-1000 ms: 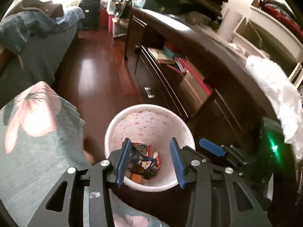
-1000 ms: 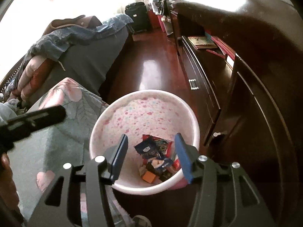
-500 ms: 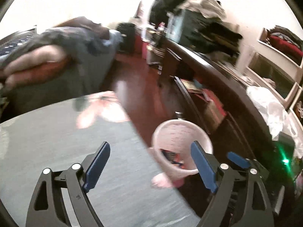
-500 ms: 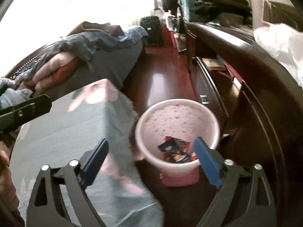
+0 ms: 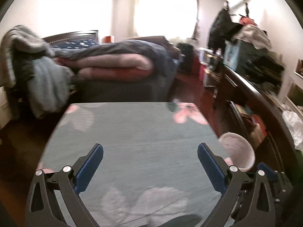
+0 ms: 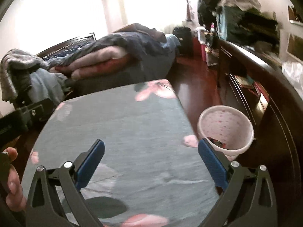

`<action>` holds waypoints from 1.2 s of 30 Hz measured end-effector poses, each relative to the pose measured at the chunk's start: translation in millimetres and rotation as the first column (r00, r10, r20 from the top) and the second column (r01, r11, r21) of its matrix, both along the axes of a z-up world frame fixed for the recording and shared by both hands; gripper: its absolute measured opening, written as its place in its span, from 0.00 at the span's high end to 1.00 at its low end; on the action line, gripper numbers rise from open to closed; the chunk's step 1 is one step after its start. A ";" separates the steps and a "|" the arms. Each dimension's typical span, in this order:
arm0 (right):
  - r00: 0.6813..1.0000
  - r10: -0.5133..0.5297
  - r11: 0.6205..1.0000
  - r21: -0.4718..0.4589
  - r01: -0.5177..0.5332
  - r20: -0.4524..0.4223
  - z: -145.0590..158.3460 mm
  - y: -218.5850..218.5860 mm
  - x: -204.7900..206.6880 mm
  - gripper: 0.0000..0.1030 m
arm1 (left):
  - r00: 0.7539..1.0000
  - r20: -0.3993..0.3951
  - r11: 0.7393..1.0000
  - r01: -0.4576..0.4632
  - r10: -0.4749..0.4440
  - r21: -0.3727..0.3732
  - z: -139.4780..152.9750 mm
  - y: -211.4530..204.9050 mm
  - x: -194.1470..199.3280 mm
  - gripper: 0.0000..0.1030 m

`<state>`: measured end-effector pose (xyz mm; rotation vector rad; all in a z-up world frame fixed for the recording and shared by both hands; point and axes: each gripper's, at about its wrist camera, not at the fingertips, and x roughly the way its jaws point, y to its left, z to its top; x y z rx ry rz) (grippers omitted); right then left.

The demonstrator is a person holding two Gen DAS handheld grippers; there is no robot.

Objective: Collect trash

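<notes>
A pink-speckled white waste bin stands on the floor beside the table's right edge, with several colourful wrappers in its bottom. In the left wrist view only the bin's rim shows, at the right. My left gripper hangs over the cloth-covered table, its jaws opening wide, nothing between them. My right gripper is over the same table, jaws also opening, nothing between them; its right finger overlaps the bin's near rim in the picture. No loose trash shows on the cloth.
The cloth is grey-green with pink flowers. A bed piled with quilts lies beyond the table. A long dark dresser runs along the right, with a white plastic bag on top. A hand shows at the left edge.
Both grippers have pulled back and up from above the bin to above the table. Both sets of jaws went from narrow to wide. The bin now sits off to the right.
</notes>
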<state>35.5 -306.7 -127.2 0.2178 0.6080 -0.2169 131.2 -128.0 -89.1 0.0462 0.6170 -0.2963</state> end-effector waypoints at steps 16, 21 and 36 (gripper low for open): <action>0.972 0.124 0.973 -0.218 -0.079 0.202 74.9 128.0 -47.0 0.04 | 0.959 0.202 0.979 -0.179 0.196 -0.103 56.3 127.9 -78.1 0.04; 0.967 0.147 0.968 -0.231 -0.097 0.209 82.3 141.2 -51.5 0.04 | 0.928 0.261 0.962 -0.243 0.267 -0.123 70.9 151.4 -95.7 0.04; 0.945 0.125 0.964 -0.261 -0.044 0.301 123.6 140.4 -81.8 0.03 | 0.907 0.304 0.955 -0.251 0.290 -0.160 93.7 167.8 -119.8 0.04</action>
